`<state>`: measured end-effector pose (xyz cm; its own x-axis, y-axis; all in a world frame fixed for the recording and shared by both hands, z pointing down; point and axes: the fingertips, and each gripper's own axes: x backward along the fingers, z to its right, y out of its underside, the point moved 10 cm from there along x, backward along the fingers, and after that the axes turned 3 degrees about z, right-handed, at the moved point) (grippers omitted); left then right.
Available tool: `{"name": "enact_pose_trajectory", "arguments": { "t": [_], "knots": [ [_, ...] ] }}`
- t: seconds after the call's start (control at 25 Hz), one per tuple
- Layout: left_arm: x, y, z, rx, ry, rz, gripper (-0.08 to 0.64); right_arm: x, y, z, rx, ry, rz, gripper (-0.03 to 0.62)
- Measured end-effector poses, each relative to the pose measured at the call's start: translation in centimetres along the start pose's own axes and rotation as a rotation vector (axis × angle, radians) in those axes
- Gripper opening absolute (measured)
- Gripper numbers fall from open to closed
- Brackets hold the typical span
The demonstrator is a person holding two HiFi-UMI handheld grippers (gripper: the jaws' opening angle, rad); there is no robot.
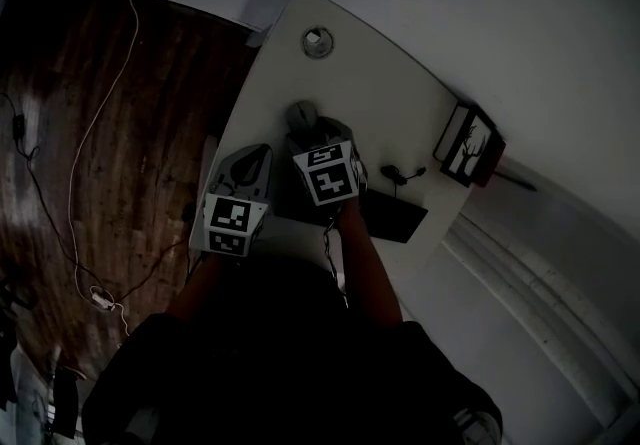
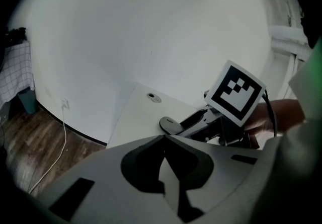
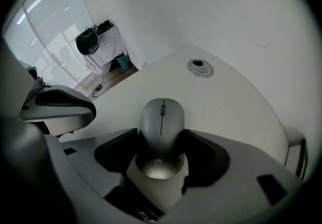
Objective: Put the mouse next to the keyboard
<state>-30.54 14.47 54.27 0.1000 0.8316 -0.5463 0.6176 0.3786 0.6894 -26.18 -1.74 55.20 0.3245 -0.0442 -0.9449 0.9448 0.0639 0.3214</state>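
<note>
Grey mouse (image 3: 161, 117) sits between the wide right tongs (image 3: 160, 136); best squeeze them gently on its sides. Beside them, the left tongs (image 2: 164, 140) are pinched together, empty.

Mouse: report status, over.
Right hand-held gripper open, astride mouse. Left hand-held gripper shut, empty. Mouse flat on desk; keyboard nearer the person. No obstruction seen.

In the head view, the keyboard (image 1: 396, 220) lies mostly hidden under the right tongs (image 1: 318, 131) and the forearm (image 1: 365, 268) (only its dark end shows). The mouse (image 1: 302, 114) is partly covered too. A small dark thing (image 1: 402, 174) on the surface (image 1: 372, 73) is too small to identify.
</note>
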Motion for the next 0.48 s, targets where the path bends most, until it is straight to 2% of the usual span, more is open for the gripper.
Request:
{"name": "enact_pose_trajectory", "arguments": {
  "t": [0.08, 0.32, 0.48],
  "knots": [
    [0.3, 0.0, 0.2, -0.003, -0.005, 0.009, 0.002, 0.1, -0.2, -0.2, 0.006, 0.006, -0.007, 0.304],
    [1.9, 0.0, 0.1, -0.02, -0.031, 0.033, 0.002, 0.5, 0.9, -1.2, -0.05, 0.012, 0.098, 0.299],
    [3.0, 0.4, 0.5, -0.021, -0.036, 0.038, 0.002, 1.2, 1.6, -2.1, -0.059, 0.006, 0.123, 0.296]
  ]
}}
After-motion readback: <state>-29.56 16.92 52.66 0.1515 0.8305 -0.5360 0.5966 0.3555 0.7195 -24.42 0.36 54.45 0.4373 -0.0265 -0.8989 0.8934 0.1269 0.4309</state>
